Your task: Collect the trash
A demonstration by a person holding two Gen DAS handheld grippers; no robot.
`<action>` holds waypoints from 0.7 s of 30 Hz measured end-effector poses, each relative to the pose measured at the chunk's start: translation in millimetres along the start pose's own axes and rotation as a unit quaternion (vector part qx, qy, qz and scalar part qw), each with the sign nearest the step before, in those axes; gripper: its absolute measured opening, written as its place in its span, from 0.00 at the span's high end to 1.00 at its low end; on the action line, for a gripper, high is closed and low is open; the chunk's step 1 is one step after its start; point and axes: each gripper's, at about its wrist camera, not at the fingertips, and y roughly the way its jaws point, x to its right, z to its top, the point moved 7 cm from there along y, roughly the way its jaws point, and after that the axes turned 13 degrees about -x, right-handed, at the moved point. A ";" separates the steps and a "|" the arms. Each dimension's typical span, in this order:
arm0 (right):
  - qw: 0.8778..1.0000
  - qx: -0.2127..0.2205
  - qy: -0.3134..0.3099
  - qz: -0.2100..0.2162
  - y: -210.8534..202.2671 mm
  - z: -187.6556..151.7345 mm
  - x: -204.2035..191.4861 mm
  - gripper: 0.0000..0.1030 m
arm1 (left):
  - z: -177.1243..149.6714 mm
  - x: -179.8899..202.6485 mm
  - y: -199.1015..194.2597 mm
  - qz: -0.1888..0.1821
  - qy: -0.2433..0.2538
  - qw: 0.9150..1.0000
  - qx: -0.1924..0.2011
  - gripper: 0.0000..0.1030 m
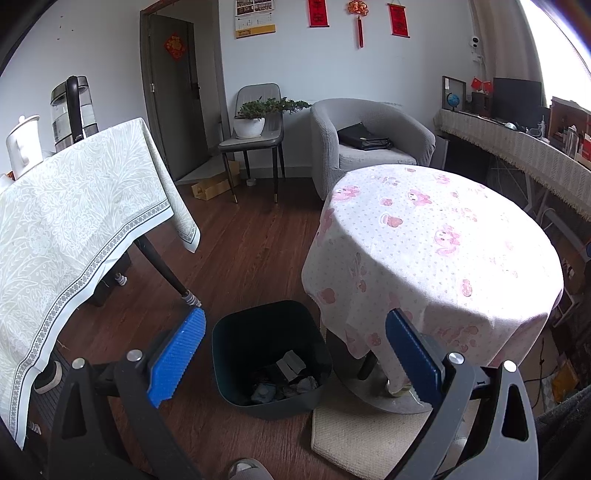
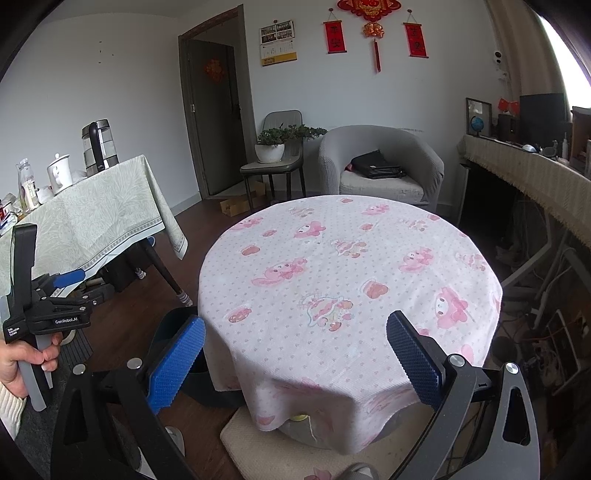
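We hold our left gripper (image 1: 295, 354) with its blue pads (image 1: 177, 356) spread wide and nothing between them, aimed down at the bin (image 1: 271, 354) on the wood floor (image 1: 243, 251). Our right gripper (image 2: 295, 360) is likewise released and empty, hovering over the near edge of the round table (image 2: 351, 280). In the right wrist view our left hand (image 2: 22, 362) shows at the left edge, gripping the handle of the other tool.

The bin sits just beside the round table's foot, between it and the long table (image 1: 70, 221). The trash (image 1: 284, 380) lies at the bottom of the bin: crumpled pale scraps and a grey folded piece, though the dim interior makes it hard to say what each one is. A cream mat (image 1: 365, 435) lies under the round table's base, touching the bin's corner.

The round table wears a white cloth with pink cartoon prints, and its top is bare. The long table to the left carries a kettle (image 1: 72, 110) and a white mug (image 1: 24, 144) on a pale green cloth.

Further back stand a grey chair (image 1: 258, 122) bearing a potted plant (image 1: 255, 118), and an armchair (image 1: 369, 140) with a black bag (image 1: 364, 138) on its seat. A door (image 1: 177, 88) stands at the far wall, with red hangings (image 1: 358, 18) above.
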 end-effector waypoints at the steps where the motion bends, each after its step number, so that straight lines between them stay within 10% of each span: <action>1: 1.000 0.000 0.000 0.000 -0.1 -0.1 -0.1 0.03 | 0.1 0.1 0.1 0.000 0.000 1.000 0.000 0.03; 21: 1.000 -0.002 0.000 0.002 -0.2 -0.8 -3.7 0.03 | -0.4 0.9 0.3 0.001 0.002 1.000 -0.002 0.03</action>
